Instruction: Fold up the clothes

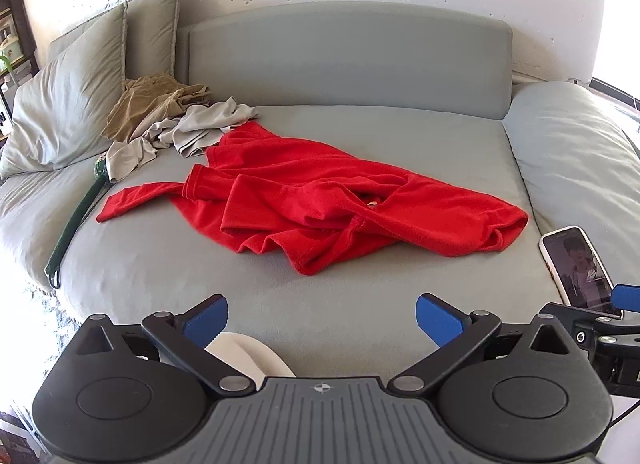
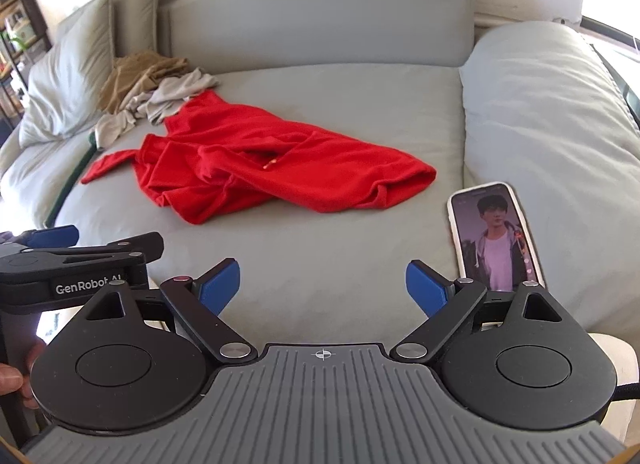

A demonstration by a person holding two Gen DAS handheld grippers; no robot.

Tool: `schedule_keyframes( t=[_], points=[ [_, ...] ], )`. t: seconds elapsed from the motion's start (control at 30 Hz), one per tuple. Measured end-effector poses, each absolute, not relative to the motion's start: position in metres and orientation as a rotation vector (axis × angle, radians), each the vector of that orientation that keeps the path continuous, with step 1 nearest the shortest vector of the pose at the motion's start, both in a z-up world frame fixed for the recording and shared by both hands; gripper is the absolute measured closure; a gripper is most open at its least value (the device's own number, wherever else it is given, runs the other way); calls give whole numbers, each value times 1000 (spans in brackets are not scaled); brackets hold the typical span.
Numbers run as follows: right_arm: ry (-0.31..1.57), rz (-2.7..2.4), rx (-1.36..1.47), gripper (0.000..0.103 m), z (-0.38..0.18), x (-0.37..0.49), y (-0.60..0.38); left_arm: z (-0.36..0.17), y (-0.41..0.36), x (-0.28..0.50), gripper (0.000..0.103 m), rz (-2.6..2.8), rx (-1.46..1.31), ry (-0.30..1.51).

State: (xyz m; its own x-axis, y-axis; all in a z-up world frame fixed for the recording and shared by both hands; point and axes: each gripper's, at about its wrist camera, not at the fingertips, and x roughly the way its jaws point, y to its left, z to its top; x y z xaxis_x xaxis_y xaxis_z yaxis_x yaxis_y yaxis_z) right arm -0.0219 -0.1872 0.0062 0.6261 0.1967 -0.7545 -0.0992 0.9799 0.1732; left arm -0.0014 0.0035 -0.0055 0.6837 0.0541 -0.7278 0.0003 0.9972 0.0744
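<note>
Left wrist view: I hold the left gripper point(image 1: 322, 318) low over the front edge of the grey sofa seat point(image 1: 360, 304), its blue-padded jaws spread wide with nothing between them. Ahead, well apart from the fingers, the red garment point(image 1: 320, 204) lies crumpled in the middle of the seat, one sleeve trailing toward the left. Behind its far left end I see a heap of clothing: a grey garment point(image 1: 192, 136) touching the red one, and a tan garment point(image 1: 152, 104) beyond it against the pillow point(image 1: 68, 108). A green strap point(image 1: 76, 216) runs along the gap beside the seat cushion at left.

Right wrist view: the right gripper point(image 2: 322, 284) sits at the same low station, jaws likewise wide and empty. The red garment point(image 2: 260, 168) lies ahead and slightly left. A phone point(image 2: 496, 236) (screen lit, showing a person) leans against the right armrest cushion point(image 2: 552, 124), just beyond my right finger. The left gripper point(image 2: 56, 238) appears side-on at the left edge of this view, close beside the right one.

Neither gripper touches any cloth. The red garment is unfolded.
</note>
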Motion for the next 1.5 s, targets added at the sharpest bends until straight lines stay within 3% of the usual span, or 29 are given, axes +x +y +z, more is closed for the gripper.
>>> schedule_keyframes(
  t=[1.5],
  points=[
    [916,141,18,9,-13,-23,-158,-25,14,-4,3,46,59,893]
  ],
)
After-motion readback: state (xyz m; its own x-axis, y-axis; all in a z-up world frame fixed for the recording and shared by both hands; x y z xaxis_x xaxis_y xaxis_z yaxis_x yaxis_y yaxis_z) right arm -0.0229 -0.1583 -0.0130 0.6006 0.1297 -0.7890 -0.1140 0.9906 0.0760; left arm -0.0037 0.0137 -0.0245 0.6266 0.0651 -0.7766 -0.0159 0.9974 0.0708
